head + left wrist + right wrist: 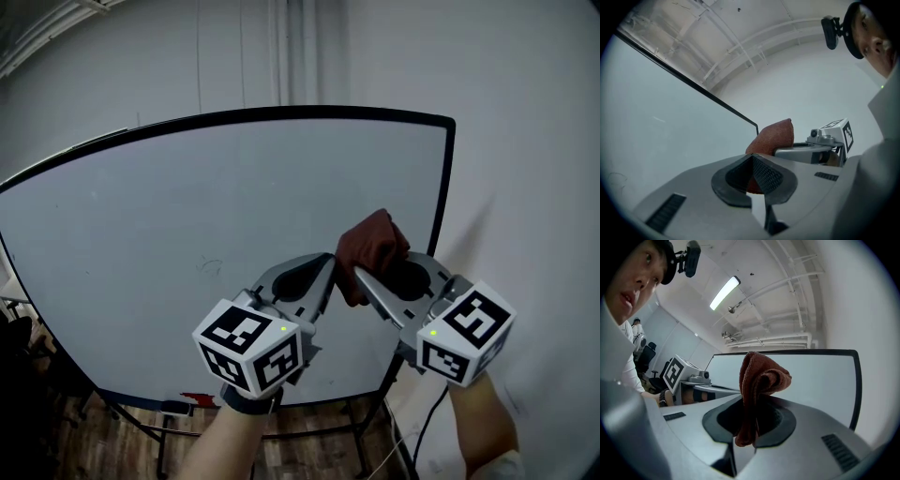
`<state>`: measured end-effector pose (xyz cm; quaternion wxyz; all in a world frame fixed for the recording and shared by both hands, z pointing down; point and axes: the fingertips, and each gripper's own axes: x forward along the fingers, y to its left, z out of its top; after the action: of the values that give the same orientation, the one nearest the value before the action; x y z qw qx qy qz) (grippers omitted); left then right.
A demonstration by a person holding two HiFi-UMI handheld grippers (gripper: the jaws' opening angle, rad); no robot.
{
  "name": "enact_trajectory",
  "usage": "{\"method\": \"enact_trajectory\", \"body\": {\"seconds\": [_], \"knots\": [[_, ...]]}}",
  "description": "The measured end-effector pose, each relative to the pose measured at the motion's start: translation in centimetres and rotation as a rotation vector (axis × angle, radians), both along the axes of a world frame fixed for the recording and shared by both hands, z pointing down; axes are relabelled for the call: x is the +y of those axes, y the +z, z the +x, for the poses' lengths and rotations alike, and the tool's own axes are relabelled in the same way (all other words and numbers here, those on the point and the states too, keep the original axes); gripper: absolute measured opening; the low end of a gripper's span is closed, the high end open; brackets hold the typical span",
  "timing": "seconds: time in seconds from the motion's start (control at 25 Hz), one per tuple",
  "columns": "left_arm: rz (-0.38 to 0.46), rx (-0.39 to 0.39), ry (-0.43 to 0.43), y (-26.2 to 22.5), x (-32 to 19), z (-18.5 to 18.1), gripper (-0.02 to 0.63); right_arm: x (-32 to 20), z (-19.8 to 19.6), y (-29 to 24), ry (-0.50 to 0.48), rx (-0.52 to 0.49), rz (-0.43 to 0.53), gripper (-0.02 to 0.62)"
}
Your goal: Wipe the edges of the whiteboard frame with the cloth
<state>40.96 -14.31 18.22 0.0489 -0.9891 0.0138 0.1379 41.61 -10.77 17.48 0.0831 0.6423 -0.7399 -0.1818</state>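
The whiteboard (pixel 187 234) stands upright, with a thin black frame (pixel 448 187) along its top and right side. A rust-brown cloth (pixel 370 246) is bunched in front of the board's right part. My right gripper (pixel 361 277) is shut on it, and the cloth (pixel 759 376) rises in a folded lump above the jaws (pixel 750 413). The frame's right edge (pixel 855 385) runs just beyond. My left gripper (pixel 330 267) is beside the right one, tips close to the cloth (pixel 773 136). Its jaws (pixel 752 161) are shut with nothing clamped.
A pale wall (pixel 525 169) sits close to the board's right side. Below the board are a marker ledge with a red item (pixel 197 400), black stand legs (pixel 361 436), a cable (pixel 427 422) and a wooden floor (pixel 103 441). The person's head shows in both gripper views.
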Motion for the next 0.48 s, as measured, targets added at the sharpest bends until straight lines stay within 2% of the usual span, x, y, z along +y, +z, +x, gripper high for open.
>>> {"method": "enact_trajectory", "body": {"seconds": [0.12, 0.32, 0.48], "knots": [[0.017, 0.010, 0.005, -1.0, 0.1, 1.3, 0.009, -0.4, 0.6, -0.7, 0.008, 0.021, 0.008, 0.054], [0.029, 0.031, 0.021, -7.3, 0.4, 4.4, 0.009, 0.2, 4.1, -7.6, 0.035, 0.048, 0.030, 0.054], [0.042, 0.038, 0.032, -9.2, 0.9, 5.4, 0.009, 1.1, 6.1, -10.3, 0.067, 0.050, 0.051, 0.054]]}}
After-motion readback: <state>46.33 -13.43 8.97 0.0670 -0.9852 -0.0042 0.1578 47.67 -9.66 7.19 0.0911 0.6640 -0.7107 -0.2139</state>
